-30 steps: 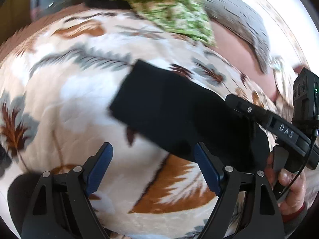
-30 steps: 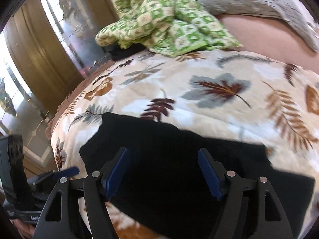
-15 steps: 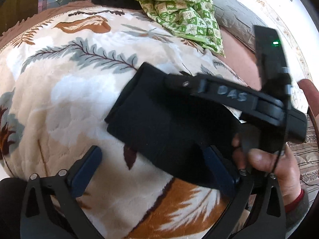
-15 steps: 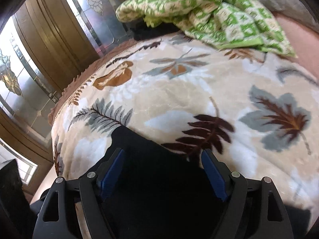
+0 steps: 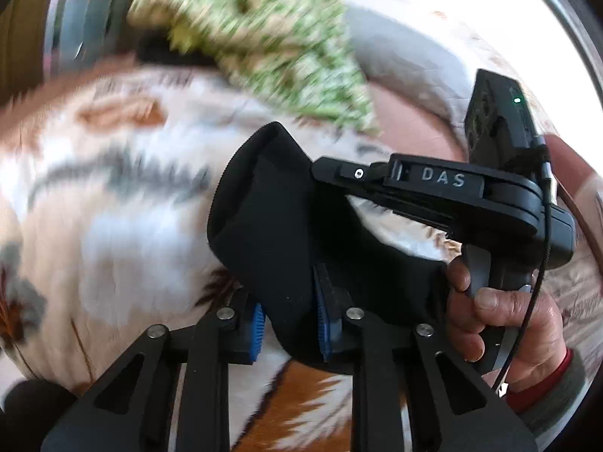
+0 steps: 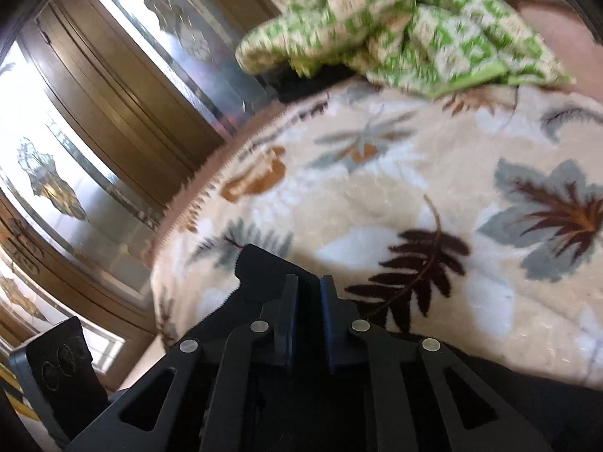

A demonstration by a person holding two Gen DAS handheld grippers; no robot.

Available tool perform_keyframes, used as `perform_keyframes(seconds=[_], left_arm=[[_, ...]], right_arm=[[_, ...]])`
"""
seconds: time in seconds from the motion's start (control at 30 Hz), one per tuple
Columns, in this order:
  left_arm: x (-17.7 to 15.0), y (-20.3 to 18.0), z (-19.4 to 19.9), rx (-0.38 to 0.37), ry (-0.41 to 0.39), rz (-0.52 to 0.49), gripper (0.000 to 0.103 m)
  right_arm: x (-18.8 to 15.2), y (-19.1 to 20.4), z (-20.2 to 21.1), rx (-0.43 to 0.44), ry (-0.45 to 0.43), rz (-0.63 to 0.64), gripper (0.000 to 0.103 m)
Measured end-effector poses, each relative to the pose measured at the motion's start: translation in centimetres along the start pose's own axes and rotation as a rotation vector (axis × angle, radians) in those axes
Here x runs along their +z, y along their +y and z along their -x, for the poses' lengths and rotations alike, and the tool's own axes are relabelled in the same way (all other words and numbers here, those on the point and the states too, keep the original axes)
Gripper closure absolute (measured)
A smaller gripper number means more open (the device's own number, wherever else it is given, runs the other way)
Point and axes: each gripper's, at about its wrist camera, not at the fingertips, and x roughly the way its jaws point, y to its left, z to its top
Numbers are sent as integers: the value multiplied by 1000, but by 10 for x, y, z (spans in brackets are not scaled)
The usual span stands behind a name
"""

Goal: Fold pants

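Green checked cloth [image 6: 407, 26] lies on leaf-print blanket [image 6: 377, 196].

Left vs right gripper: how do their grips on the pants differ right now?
The left gripper holds the black pants at the near, lower edge, while the right gripper pinches the lifted edge farther up. The left gripper's blue pads show a visible bunch of cloth between them; the right gripper's pads sit nearly together. Both are shut on the same pants, above the leaf-print blanket.

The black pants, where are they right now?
The pants are lifted off the leaf-print blanket, pinched by both the left gripper and the right gripper; the green checked cloth lies beyond.
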Motion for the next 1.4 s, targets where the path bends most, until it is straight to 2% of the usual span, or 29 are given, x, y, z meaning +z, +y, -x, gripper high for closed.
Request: perform_keyframes(seconds=[0.1, 0.13, 0.2, 0.3, 0.4, 0.43, 0.47, 0.5, 0.53, 0.57, 0.63, 0.7, 0.73, 0.83, 1.0, 1.1, 1.13, 1.17, 1.23, 1.3, 1.4], left_arm=[[7, -38, 20, -43, -70, -119, 88], [8, -50, 23, -55, -83, -152, 88], [6, -79, 27, -94, -99, -230, 90], [-5, -117, 15, -157, -60, -317, 90], [-25, -145, -10, -177, 10, -370, 90], [-31, -150, -18, -186, 36, -375, 90], [-37, -154, -25, -192, 62, -384, 90], [-44, -158, -34, -194, 100, -402, 90], [-51, -159, -40, -186, 126, -408, 86], [-55, -159, -42, -186, 138, -406, 83], [-59, -158, -39, -231, 160, -408, 53], [-57, -158, -28, -278, 155, -421, 40], [-57, -158, -19, -290, 138, -446, 39], [-58, -152, -1, -253, 110, -506, 38], [-44, -110, 9, -143, 83, -464, 38], [-34, -89, -2, -66, 94, -409, 38], [-33, -85, -6, -58, 102, -396, 38], [-29, -81, -8, -53, 108, -372, 38], [-24, -80, -8, -51, 94, -358, 38], [-21, -83, -5, -54, 73, -361, 38], [-13, -94, -3, -68, 41, -371, 38]], right_arm=[[3, -5, 41, -1, -76, -22, 93], [4, -10, 59, -8, -106, -37, 96], [-1, -20, 94, -31, -166, -75, 97], [-15, -33, 135, -93, -218, -118, 92], [-37, -55, 165, -148, -214, -199, 87], [-46, -64, 173, -166, -215, -236, 72], [-57, -74, 182, -187, -221, -274, 52], [-68, -84, 191, -202, -235, -318, 44], [-79, -94, 198, -200, -253, -363, 37], [-88, -104, 202, -185, -267, -409, 37], [-106, -120, 205, -135, -271, -492, 37], [-115, -124, 200, -132, -241, -529, 37], [-117, -124, 194, -138, -230, -529, 37], [-121, -123, 180, -120, -189, -541, 34], [-120, -114, 157, -78, -155, -521, 27], [-115, -104, 137, -77, -117, -486, 27], [-113, -99, 132, -92, -109, -460, 30], [-112, -95, 129, -110, -108, -438, 52], [-110, -85, 129, -145, -112, -395, 86], [-110, -77, 142, -125, -151, -374, 88], [-110, -64, 175, -142, -217, -319, 88]])
